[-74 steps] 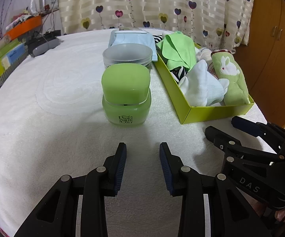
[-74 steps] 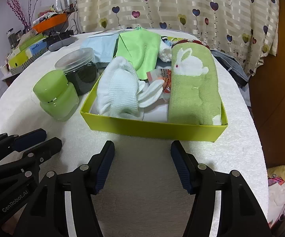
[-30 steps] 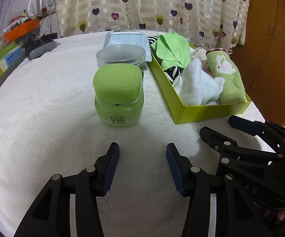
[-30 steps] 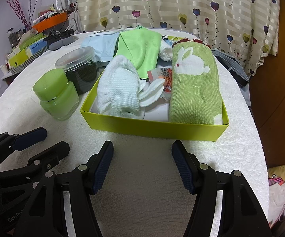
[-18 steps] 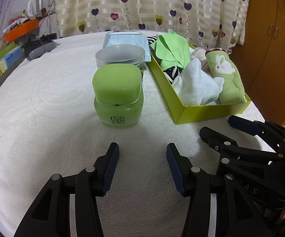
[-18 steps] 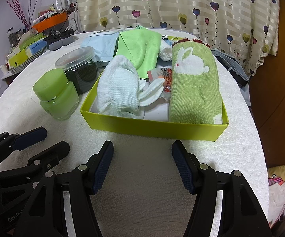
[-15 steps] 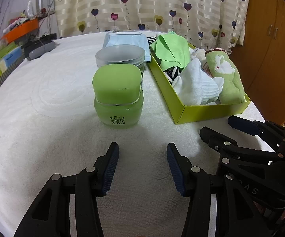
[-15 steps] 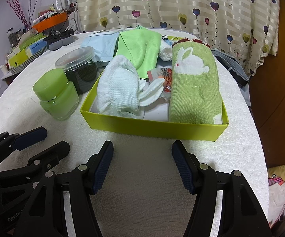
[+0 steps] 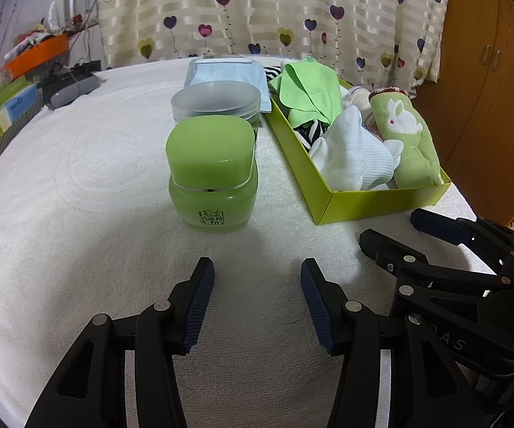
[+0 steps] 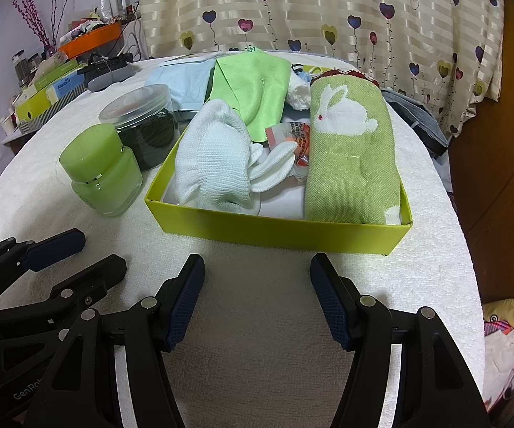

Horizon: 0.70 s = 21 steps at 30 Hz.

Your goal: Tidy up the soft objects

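A yellow-green box (image 10: 274, 228) on the white towel-covered table holds a white sock bundle (image 10: 214, 157), a green rabbit towel (image 10: 349, 153), a green cloth (image 10: 253, 89) and a small snack packet (image 10: 292, 135). The box also shows in the left wrist view (image 9: 371, 203), at right. My right gripper (image 10: 257, 285) is open and empty just in front of the box. My left gripper (image 9: 257, 285) is open and empty, in front of a green jar (image 9: 214, 174). Each gripper shows in the other's view: the left (image 10: 60, 256) and the right (image 9: 417, 235).
A clear-lidded jar (image 9: 217, 101) stands behind the green jar, with a light blue packet (image 9: 224, 71) behind it. Boxes and an orange tray (image 10: 92, 37) crowd the far left edge. A heart-print curtain (image 10: 328, 7) hangs behind. A wooden cabinet (image 9: 488, 71) is at right.
My left gripper has opened wider and drawn slightly back from the green jar. The right gripper has barely moved.
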Each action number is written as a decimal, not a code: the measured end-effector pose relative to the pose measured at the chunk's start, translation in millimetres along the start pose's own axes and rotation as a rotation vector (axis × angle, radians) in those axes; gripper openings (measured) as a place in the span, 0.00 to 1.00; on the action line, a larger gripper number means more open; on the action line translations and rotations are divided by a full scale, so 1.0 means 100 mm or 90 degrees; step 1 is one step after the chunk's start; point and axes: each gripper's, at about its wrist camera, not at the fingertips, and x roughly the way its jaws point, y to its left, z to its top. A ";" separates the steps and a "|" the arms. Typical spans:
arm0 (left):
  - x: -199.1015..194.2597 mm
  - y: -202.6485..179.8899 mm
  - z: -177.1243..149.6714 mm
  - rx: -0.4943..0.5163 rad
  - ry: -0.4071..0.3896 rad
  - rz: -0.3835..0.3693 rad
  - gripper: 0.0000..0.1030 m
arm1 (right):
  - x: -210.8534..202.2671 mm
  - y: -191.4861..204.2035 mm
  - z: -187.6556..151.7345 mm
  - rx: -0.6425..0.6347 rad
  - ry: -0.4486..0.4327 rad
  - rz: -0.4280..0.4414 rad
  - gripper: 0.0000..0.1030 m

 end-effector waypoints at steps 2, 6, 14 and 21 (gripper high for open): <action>0.00 0.00 0.00 0.000 0.000 0.000 0.49 | 0.00 0.00 0.00 0.000 0.000 0.000 0.61; 0.00 0.00 -0.01 0.000 0.000 0.000 0.49 | 0.00 0.00 0.00 0.000 0.000 0.000 0.61; 0.00 -0.01 -0.01 -0.001 0.000 0.000 0.49 | 0.00 0.00 0.00 0.000 0.000 0.000 0.61; 0.00 -0.01 -0.01 -0.001 0.000 0.001 0.49 | 0.00 0.00 0.00 0.000 0.000 0.000 0.61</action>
